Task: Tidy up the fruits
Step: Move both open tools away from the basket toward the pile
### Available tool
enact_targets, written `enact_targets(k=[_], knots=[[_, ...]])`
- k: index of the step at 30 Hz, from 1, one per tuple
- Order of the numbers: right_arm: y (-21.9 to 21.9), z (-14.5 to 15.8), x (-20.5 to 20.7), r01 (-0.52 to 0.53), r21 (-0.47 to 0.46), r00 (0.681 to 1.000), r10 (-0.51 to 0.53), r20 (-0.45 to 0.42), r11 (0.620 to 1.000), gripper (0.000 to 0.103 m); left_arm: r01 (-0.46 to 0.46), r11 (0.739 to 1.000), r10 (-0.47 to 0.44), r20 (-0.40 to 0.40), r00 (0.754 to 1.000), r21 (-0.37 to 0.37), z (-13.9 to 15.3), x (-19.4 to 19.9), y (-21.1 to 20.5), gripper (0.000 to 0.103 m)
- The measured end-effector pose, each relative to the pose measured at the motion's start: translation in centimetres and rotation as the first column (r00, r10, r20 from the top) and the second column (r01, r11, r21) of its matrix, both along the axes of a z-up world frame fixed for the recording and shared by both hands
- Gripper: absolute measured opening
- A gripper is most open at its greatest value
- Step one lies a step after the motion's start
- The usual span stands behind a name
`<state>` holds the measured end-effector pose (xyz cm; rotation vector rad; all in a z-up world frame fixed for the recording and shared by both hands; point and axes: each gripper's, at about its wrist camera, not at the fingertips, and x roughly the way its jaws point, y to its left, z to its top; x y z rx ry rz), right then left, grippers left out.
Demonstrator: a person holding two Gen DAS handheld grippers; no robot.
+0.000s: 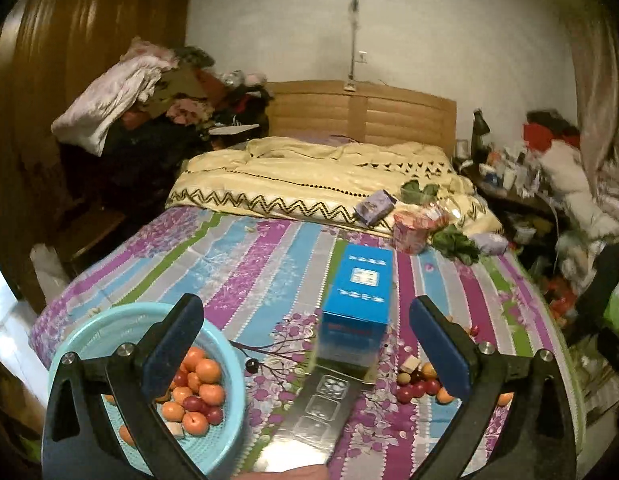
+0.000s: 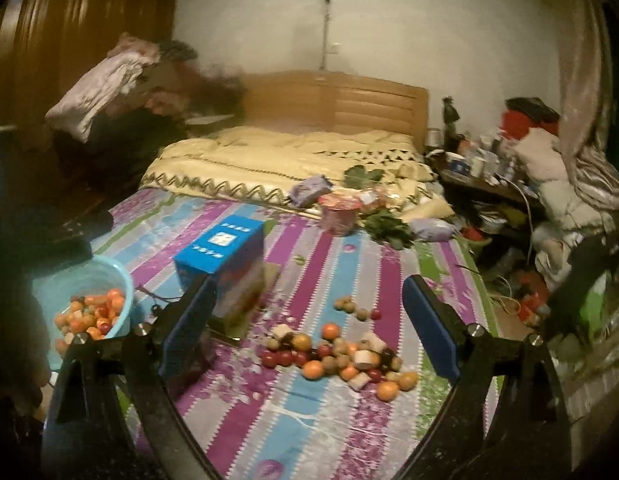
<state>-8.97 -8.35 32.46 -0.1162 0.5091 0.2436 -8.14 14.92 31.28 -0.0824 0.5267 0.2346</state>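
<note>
A cluttered bedroom, with a striped floral bedsheet [image 2: 309,420] spread over the bed as the working area and a blue carton [image 1: 359,300] standing mid-bed. The turquoise basket [image 1: 89,328] at the left already holds many small orange and red fruits, while a loose pile of fruits [image 2: 341,356] lies on the sheet ahead of the right gripper [image 2: 309,332]. Both the right gripper and the left gripper [image 1: 305,344] have their fingers spread apart and empty, so the job looks midway: next, the right one should descend on one fruit at the pile's edge and close gently.
</note>
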Motion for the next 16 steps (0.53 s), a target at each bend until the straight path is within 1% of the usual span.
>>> enact_targets(k=[2, 6, 8, 12, 16], knots=[[-1.6, -0.1, -0.1, 0.017, 0.016, 1.000, -0.017, 0.002, 1.000, 0.095, 0.021, 0.999, -0.020, -0.008, 1.000, 0.028, 0.0, 0.4, -2.2, 0.103], [-3.9, -0.6, -0.2, 0.037, 0.048, 0.999, -0.037, -0.009, 0.998, 0.095, 0.082, 0.996, -0.081, -0.037, 0.996, 0.042, -0.2, 1.4, -5.9, 0.103], [-4.8, -1.0, -0.2, 0.044, 0.066, 0.999, -0.043, -0.017, 0.997, 0.095, 0.103, 0.992, -0.100, -0.049, 0.994, 0.067, -0.4, 1.6, -7.9, 0.103], [-6.4, -1.5, -0.3, 0.057, 0.097, 0.998, -0.054, -0.029, 0.994, 0.095, 0.145, 0.983, -0.140, -0.052, 0.989, 0.109, -0.6, 1.4, -10.6, 0.103], [-7.2, -1.9, -0.3, 0.063, 0.108, 0.998, -0.059, -0.035, 0.992, 0.095, 0.169, 0.975, -0.162, -0.059, 0.985, 0.144, -0.8, 1.5, -12.4, 0.103]])
